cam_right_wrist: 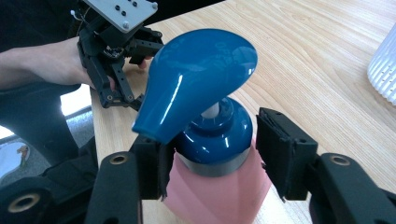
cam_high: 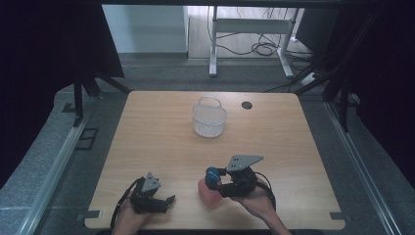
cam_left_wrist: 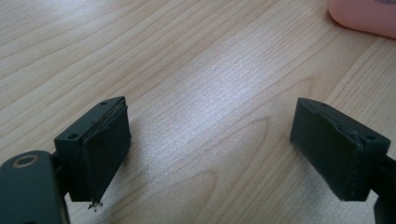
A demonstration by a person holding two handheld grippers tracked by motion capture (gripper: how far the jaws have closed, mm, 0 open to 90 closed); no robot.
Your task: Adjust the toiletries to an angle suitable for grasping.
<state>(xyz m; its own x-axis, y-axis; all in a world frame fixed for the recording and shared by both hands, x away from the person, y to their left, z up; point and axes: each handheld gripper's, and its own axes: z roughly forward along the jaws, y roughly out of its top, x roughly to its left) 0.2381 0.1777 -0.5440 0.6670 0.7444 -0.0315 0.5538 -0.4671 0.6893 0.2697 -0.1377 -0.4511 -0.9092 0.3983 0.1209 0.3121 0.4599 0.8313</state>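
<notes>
The wooden surface (cam_high: 161,142) spans the middle of the high view, its far edge toward the top of the frame. On it, in the upper centre, stands a white ribbed basket (cam_high: 209,117), with a small round hole (cam_high: 246,105) in the wood just to its right. In the lower centre sits a pink pump bottle (cam_high: 209,192) with a blue pump head (cam_high: 212,175); in the right gripper view the bottle (cam_right_wrist: 219,196) fills the lower middle and its blue head (cam_right_wrist: 196,79) the centre. The right tongs (cam_right_wrist: 212,158) straddle the bottle's shoulder, the left pad touching it while a narrow gap shows at the right pad, so the grip is not fully made. The left tongs (cam_left_wrist: 210,149) stand wide open above bare wood, at the lower left of the high view (cam_high: 164,201).
</notes>
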